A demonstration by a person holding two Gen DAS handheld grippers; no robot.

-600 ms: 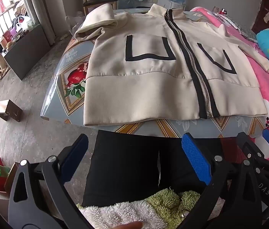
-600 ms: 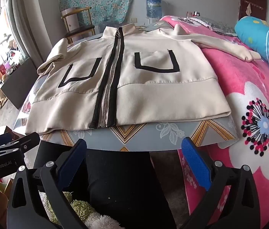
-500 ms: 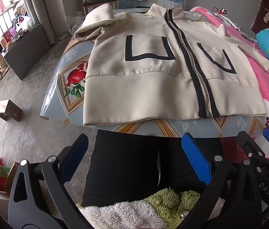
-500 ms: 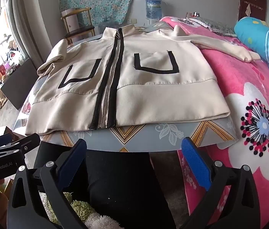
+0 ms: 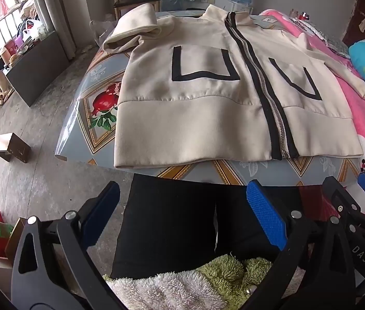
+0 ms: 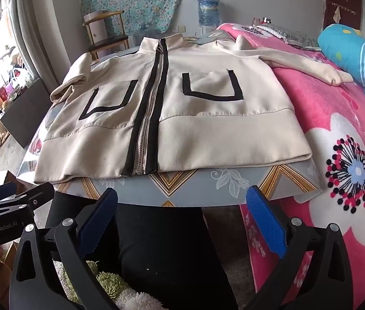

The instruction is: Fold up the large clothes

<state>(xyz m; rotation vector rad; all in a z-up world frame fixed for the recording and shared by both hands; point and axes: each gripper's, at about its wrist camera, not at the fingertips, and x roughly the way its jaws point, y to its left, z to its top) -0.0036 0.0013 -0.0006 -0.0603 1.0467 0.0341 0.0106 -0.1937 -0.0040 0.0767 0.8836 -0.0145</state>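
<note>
Both hand-held grippers, left (image 5: 182, 211) and right (image 6: 182, 211), hang wide and empty short of the counter (image 6: 234, 183), where your zipped cream jacket (image 6: 203, 134) lies flat, unfolded. Folding hasn't begun; next you'll likely need a sleeve (image 6: 311, 64) brought inward.

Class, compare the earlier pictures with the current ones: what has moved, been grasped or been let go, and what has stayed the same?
Nothing visibly changed. The jacket lies flat and zipped on the table, one sleeve across the pink bedding. The left gripper and right gripper hang open and empty short of the hem.
</note>
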